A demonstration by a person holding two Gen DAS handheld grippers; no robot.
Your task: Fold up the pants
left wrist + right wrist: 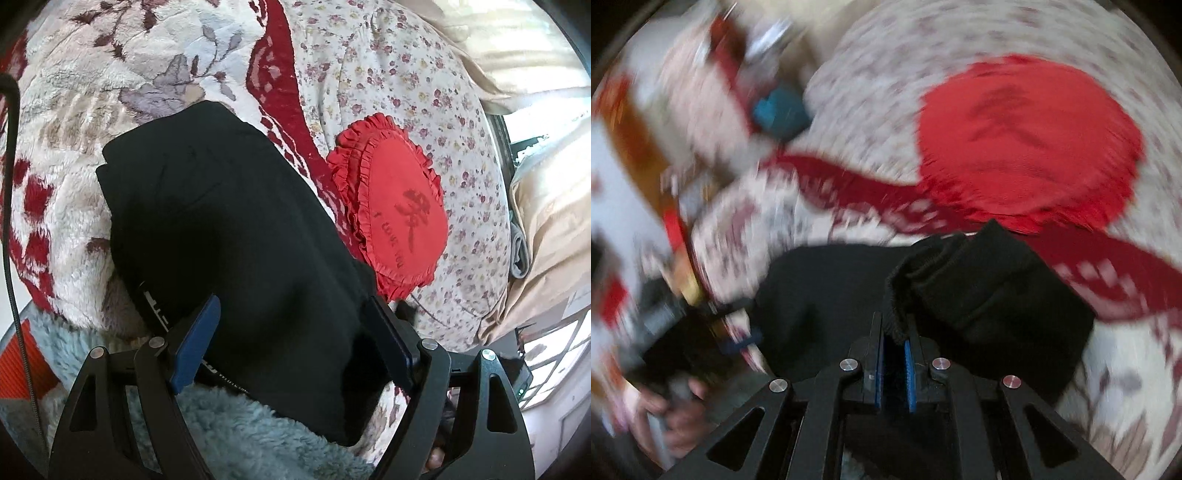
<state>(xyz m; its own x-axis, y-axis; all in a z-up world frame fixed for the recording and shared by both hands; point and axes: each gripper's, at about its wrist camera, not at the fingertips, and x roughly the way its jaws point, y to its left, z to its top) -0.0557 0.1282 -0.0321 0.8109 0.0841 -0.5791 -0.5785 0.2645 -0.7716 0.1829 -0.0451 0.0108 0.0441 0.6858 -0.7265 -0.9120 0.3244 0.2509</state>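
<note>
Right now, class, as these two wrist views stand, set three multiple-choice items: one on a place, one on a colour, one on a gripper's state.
1. Where do the black pants lie?
A. on the plush floral blanket
B. on a bare wooden floor
C. inside a basket

2. What colour is the frilled cushion?
A. green
B. red
C. yellow

3. How does the right gripper stand?
A. wide open, holding nothing
B. out of view
C. shut on pants fabric

Key:
1 A, the blanket's pattern shows around the pants.
2 B, it is red in both views.
3 C, black cloth sits pinched between its blue pads; the left gripper is open.
</note>
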